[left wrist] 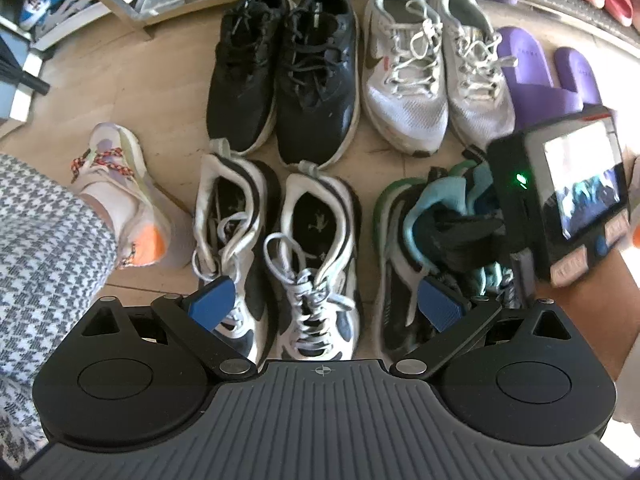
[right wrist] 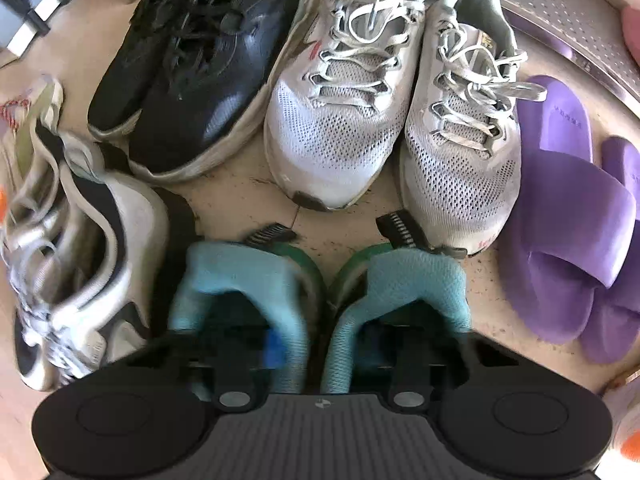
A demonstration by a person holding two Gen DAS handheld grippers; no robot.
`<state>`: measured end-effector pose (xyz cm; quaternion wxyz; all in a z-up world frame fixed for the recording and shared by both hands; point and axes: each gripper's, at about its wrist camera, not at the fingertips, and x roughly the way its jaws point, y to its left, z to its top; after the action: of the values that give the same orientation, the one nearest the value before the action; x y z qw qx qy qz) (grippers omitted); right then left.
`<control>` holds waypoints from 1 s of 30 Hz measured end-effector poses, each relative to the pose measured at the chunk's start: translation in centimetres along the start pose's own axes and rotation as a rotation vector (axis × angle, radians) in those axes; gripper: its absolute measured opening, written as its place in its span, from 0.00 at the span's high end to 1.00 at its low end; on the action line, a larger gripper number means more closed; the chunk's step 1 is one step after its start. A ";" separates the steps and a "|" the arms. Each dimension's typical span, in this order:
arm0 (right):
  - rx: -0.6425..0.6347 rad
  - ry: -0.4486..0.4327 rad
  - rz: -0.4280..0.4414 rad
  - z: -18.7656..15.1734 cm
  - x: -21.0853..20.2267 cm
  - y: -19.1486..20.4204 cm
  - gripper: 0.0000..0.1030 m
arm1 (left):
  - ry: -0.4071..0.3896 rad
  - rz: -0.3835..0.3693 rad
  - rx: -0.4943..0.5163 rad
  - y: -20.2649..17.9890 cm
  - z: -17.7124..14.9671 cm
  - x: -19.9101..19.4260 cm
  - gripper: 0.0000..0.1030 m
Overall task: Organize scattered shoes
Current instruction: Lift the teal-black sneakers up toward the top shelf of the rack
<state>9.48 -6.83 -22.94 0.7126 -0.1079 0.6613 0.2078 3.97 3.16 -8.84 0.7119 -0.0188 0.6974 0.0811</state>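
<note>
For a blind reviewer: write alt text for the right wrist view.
The right gripper points down with its fingers inside the collars of a pair of teal and green sneakers and pinches their inner walls together. Beyond them on the floor stand grey mesh sneakers, black sneakers and purple slides, with white and black sneakers at left.
</note>
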 end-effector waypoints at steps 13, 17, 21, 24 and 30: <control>0.151 -0.310 -0.017 -6.2 -13.8 -4.6 0.77 | -0.260 -0.063 -0.065 -0.3 -0.6 -6.2 0.03; 0.187 -0.475 -0.050 -5.7 -19.9 -6.3 0.77 | -0.396 -0.085 -0.054 -0.4 -1.0 -8.6 0.03; 0.254 -0.621 -0.083 -5.6 -26.9 -10.0 0.78 | -0.424 -0.098 -0.057 -0.4 -1.0 -9.0 0.03; 0.311 -0.699 -0.123 -4.5 -30.1 -13.1 0.78 | -0.406 -0.098 -0.062 -0.5 -0.8 -8.6 0.03; 0.358 -0.761 -0.256 -1.6 -33.9 -20.3 0.78 | -0.369 -0.069 -0.021 -1.5 -0.2 -6.9 0.03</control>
<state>15.68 -30.81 7.90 0.9329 0.0207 0.3586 0.0249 3.91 1.03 -2.12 0.8297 -0.0352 0.5531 0.0659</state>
